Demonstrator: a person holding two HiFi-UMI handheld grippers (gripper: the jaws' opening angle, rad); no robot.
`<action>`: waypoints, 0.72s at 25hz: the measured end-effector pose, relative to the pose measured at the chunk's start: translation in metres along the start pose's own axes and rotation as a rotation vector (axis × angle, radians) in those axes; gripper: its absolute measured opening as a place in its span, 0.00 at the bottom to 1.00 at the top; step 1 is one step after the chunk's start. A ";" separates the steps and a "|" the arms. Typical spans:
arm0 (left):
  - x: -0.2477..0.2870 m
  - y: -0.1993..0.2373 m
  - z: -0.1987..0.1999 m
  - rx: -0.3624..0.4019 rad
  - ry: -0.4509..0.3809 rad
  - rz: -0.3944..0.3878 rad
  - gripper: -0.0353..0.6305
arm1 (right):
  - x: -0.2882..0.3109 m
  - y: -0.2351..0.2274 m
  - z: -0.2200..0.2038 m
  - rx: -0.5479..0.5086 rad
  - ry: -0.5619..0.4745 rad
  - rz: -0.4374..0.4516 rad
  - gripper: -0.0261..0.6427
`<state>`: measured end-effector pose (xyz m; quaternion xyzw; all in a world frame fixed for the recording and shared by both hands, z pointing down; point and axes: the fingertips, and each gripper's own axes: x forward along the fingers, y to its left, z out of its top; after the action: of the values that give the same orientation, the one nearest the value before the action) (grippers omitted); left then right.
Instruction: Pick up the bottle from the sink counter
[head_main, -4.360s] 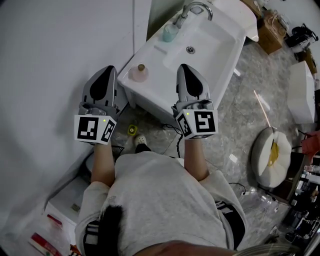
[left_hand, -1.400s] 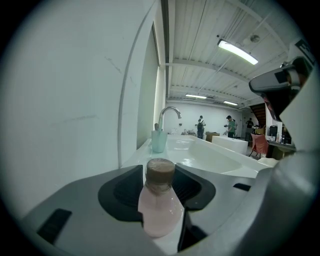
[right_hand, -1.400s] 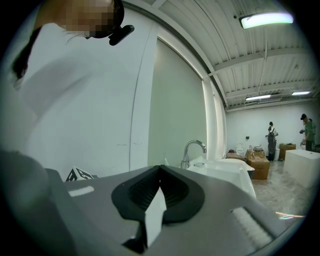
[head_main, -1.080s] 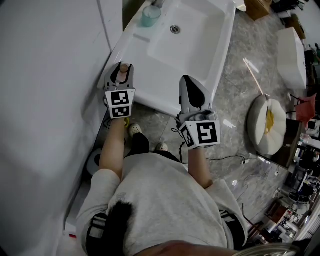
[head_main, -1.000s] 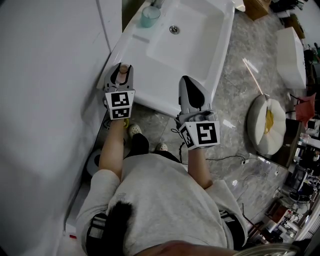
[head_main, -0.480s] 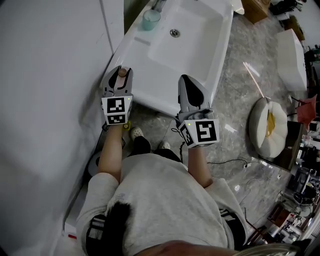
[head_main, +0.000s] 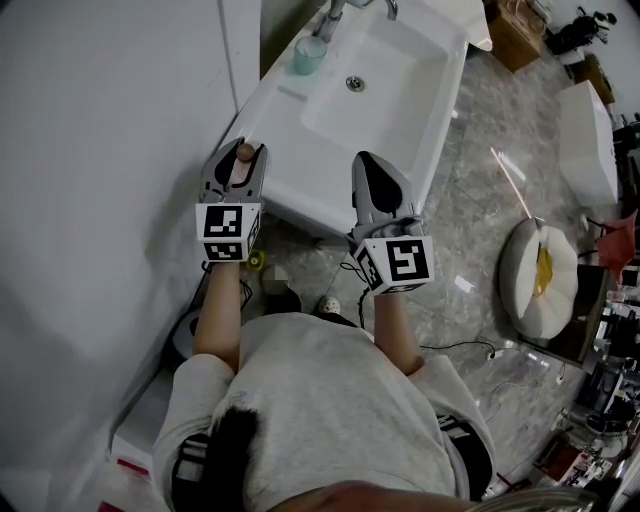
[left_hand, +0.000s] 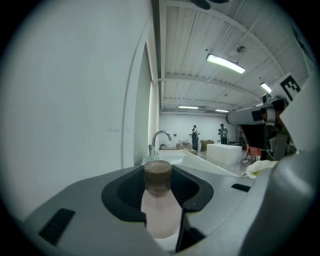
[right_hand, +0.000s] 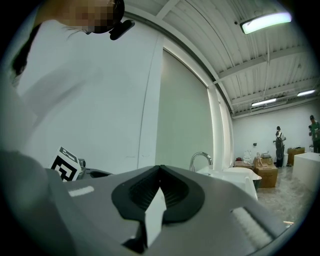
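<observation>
Left tool (head_main: 240, 152) has the bottle (left_hand: 161, 210), jaws pinching its pale body below the brown cap. The bottle is upright, over the near left corner of the sink (head_main: 300, 120). Right tool (head_main: 372, 165) hangs to the right at the sink's near edge, jaws pressed together, nothing between them.

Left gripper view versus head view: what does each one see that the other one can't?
Only the left gripper view shows the ceiling lights and people far across the room. Only the head view shows the sink drain and the round white cushion on the floor. Both show the bottle clamped in the left gripper, plus the faucet.
</observation>
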<state>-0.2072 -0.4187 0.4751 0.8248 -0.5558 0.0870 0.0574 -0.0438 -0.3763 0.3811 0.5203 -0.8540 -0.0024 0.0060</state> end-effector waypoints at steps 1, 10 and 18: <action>-0.005 -0.002 0.006 0.000 -0.010 0.000 0.27 | -0.003 0.000 0.002 0.002 -0.005 0.003 0.06; -0.058 -0.029 0.055 0.014 -0.078 0.013 0.27 | -0.036 -0.006 0.023 0.008 -0.050 0.011 0.06; -0.099 -0.050 0.077 0.011 -0.112 0.058 0.27 | -0.064 -0.011 0.039 0.004 -0.086 0.032 0.06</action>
<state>-0.1912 -0.3248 0.3798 0.8123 -0.5812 0.0456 0.0193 -0.0053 -0.3240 0.3412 0.5059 -0.8617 -0.0229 -0.0316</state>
